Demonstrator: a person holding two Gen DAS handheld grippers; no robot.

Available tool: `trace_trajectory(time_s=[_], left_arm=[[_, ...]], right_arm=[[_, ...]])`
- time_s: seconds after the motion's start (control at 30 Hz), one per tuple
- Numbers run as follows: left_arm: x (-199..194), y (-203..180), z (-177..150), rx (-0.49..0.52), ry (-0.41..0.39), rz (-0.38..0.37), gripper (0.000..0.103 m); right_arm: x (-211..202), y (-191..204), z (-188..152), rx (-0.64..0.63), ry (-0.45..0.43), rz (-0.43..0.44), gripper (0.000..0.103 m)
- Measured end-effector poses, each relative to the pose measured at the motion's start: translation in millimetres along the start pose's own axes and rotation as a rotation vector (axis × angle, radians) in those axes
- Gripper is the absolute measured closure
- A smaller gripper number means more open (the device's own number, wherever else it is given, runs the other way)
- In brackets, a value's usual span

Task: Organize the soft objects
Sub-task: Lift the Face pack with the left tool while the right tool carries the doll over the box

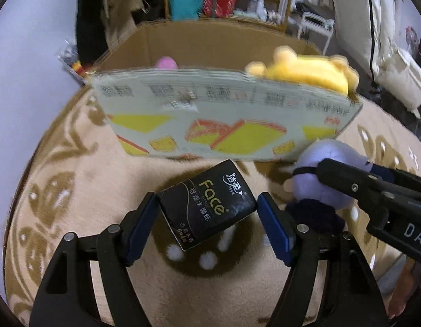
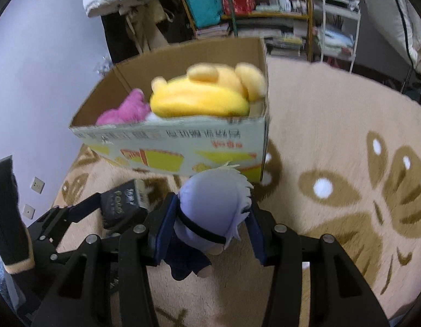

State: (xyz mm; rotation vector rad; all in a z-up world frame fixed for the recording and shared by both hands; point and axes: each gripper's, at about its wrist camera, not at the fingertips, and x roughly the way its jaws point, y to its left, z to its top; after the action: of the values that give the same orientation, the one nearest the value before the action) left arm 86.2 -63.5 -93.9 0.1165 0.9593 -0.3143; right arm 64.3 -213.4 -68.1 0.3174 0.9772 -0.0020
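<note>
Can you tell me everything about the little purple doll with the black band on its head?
The purple doll is a small soft plush with a big pale lilac head, spiky whitish hair, a black band across its face and a dark navy body with little beige feet. The right gripper is shut on its head, one blue pad on each side, and its body hangs below. It sits just in front of the cardboard box, above the beige rug.
</note>
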Motion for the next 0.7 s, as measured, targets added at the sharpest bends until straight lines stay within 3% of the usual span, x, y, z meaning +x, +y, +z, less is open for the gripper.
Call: trace_trajectory(time_s=[0.5,0.7], left_arm=[[-83,15,9,-0.017,-0.324,0.155,0.029],[-104,13,9,-0.005,-0.396,0.181,0.029]], right_arm=[[-75,13,5,-0.048,-0.358,-0.059,0.051],[-89,18,8,-0.070,-0.424,-0.085,0.051]])
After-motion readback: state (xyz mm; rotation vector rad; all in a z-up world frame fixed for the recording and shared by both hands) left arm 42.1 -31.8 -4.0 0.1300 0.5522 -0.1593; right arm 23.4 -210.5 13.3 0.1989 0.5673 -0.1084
